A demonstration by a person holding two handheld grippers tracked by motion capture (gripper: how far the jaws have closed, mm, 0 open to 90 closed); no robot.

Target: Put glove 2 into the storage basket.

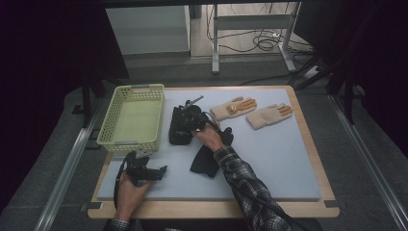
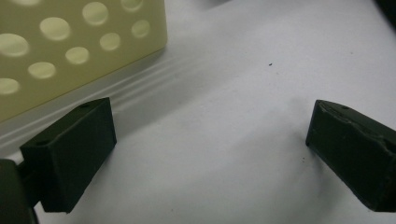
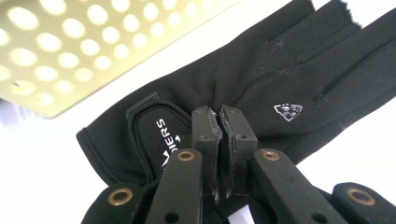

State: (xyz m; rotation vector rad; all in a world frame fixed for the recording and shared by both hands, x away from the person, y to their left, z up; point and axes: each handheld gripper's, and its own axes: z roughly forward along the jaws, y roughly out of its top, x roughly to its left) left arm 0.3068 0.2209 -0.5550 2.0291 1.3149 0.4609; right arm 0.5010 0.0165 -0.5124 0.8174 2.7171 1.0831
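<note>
- Two tongs: right tongs pinched on black glove; left tongs apart, idle.
- Lift glove clear, then over basket.

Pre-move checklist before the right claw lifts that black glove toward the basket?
1. Right claw shut on the black glove: jaws together over the glove's wrist end; cloth pinched between them: cannot tell.
2. Basket open and with room: ok, nothing visible inside.
3. Left claw out of the way: ok, open, resting on the mat beside the basket's wall.
4. Second black glove free of the grasp: ok, lies apart, under the forearm.
5. Tan gloves clear of the path: ok, on the far right.
</note>
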